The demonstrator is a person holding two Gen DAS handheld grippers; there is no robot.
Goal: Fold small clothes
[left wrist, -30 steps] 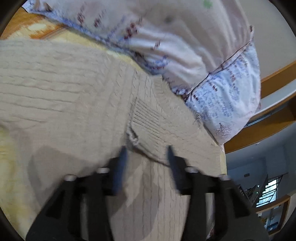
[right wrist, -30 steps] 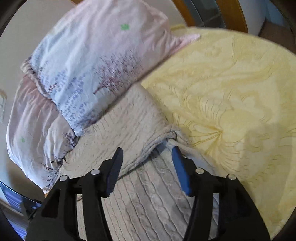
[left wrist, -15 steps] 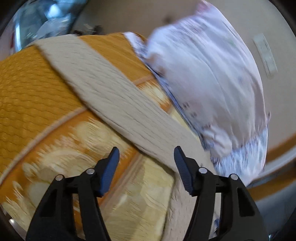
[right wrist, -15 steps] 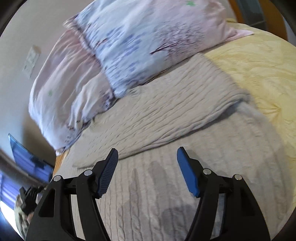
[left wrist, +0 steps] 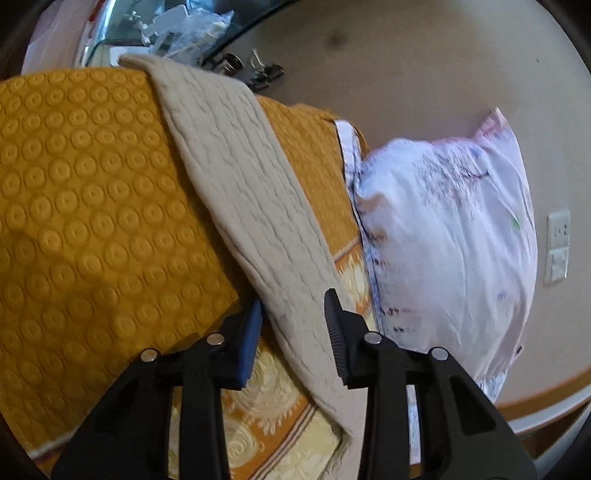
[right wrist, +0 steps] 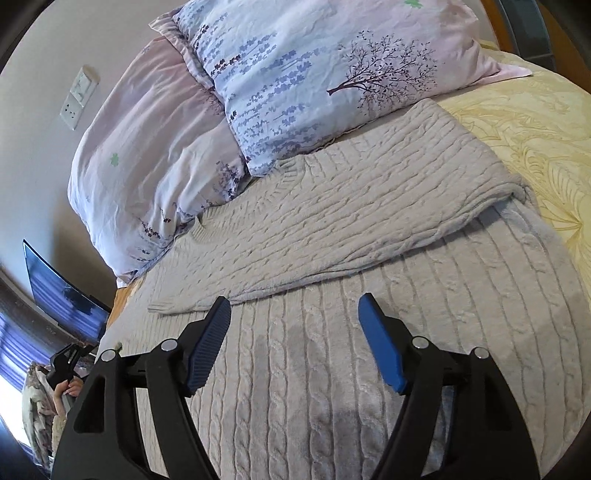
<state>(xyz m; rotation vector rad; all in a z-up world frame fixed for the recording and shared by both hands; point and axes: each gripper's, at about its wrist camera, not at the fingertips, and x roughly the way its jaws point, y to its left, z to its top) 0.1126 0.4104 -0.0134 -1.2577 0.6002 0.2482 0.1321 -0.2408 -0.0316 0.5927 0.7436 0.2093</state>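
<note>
A beige cable-knit sweater [right wrist: 332, 229] lies flat on the bed, with one sleeve folded across its chest. Its other sleeve [left wrist: 236, 177] stretches out over the orange bedspread [left wrist: 74, 203]. My left gripper [left wrist: 293, 314] straddles this sleeve near the shoulder. Its jaws are closing with the flat, unbunched sleeve between them. My right gripper [right wrist: 295, 314] hovers over the sweater's body, just below the folded sleeve. Its jaws are opening and nothing is between them.
Two floral pillows [right wrist: 314, 74] lean against the wall at the head of the bed, one also in the left wrist view [left wrist: 443, 240]. Yellow bedspread [right wrist: 535, 129] lies right of the sweater. A dark screen [right wrist: 62, 295] and a cluttered glass surface [left wrist: 166, 22] stand beyond the bed's edge.
The left gripper swung from the sweater's collar out to the spread sleeve and narrowed around it. The right gripper let go of the folded sleeve's edge, drew back over the body and widened.
</note>
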